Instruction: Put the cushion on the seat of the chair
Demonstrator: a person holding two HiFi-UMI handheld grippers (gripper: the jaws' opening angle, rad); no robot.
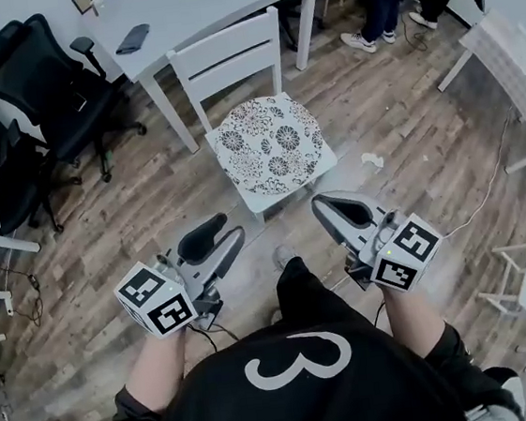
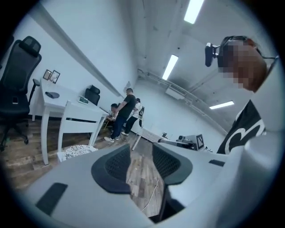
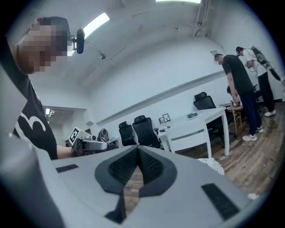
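Head view: cushion [image 1: 270,147] on chair [image 1: 226,53]; left hand-held gripper [image 1: 228,229] spread, right one [image 1: 320,204] seemingly closed.

One cushion [image 1: 269,143], two grippers [image 1: 225,231] [image 1: 319,204].

Wood floor [image 1: 404,123] in front of me carries a white chair [image 1: 227,56], its back close to the white table [image 1: 193,10]. Patterned cushion [image 1: 269,143] lies flat on the chair's seat and covers most of it. On the table: dark pouch [image 1: 133,37] near the left end, small frames [image 1: 82,1] at the far edge. On the floor: white scrap [image 1: 371,159] right of the chair, thin cable [image 1: 492,186] further right, black office chair [image 1: 51,87] left of the table.
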